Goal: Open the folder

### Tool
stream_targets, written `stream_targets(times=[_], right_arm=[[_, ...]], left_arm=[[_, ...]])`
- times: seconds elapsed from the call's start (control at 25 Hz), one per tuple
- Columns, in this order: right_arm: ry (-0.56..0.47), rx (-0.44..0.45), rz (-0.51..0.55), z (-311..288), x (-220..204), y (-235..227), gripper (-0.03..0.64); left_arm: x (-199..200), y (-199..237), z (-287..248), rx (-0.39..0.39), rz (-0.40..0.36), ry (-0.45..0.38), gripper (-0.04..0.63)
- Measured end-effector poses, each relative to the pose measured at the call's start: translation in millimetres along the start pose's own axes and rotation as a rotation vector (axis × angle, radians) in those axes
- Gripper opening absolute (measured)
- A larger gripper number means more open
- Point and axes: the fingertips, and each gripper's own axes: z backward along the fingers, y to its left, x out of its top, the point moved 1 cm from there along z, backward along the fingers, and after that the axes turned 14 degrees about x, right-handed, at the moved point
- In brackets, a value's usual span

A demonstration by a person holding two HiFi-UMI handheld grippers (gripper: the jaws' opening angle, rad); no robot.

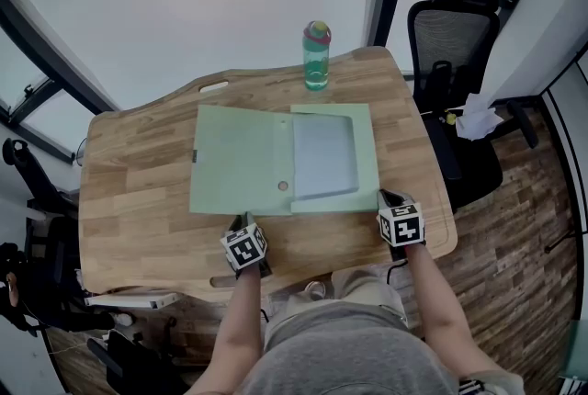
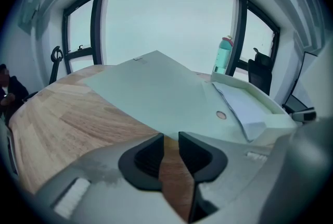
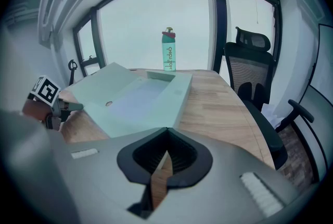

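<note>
A pale green folder (image 1: pixel 239 159) lies open and flat on the wooden table (image 1: pixel 138 200), its cover spread to the left. Its right half holds a stack of bluish-white sheets (image 1: pixel 323 154) in a shallow tray. In the left gripper view the folder (image 2: pixel 156 87) spreads just beyond the jaws. My left gripper (image 1: pixel 243 222) hangs over the table's front edge below the folder's spine, open a little, with only bare wood showing in the gap (image 2: pixel 170 137). My right gripper (image 1: pixel 386 197) rests by the folder's near right corner, shut on nothing (image 3: pixel 166 132).
A teal water bottle (image 1: pixel 316 55) stands at the table's far edge behind the folder. A black office chair (image 1: pixel 455 44) sits at the right, beyond the table's edge. Windows run along the far side. The person's lap is below the table's front edge.
</note>
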Motion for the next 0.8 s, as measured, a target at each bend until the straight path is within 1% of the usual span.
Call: stream_targets(times=[0.2, 0.36, 0.64, 0.8], right_arm=[[-0.002, 0.0, -0.003, 0.5, -0.5, 1.2, 0.0], [-0.003, -0.001, -0.007, 1.0, 0.0, 1.1, 0.0], [-0.001, -0.004, -0.009, -0.3, 0.2, 0.5, 0.0], [0.0, -0.007, -0.008, 0.3, 0.1, 0.8, 0.0]], left_arm=[[-4.6, 2.5, -3.7, 0.017, 0.007, 0.029, 0.107], [-4.0, 0.7, -4.7, 0.032, -0.052, 0.02, 0.106], [-3.6, -0.8, -6.7, 0.018, -0.045, 0.025, 0.103], [-2.0, 1.2, -3.4, 0.026, -0.049, 0.027, 0.103]])
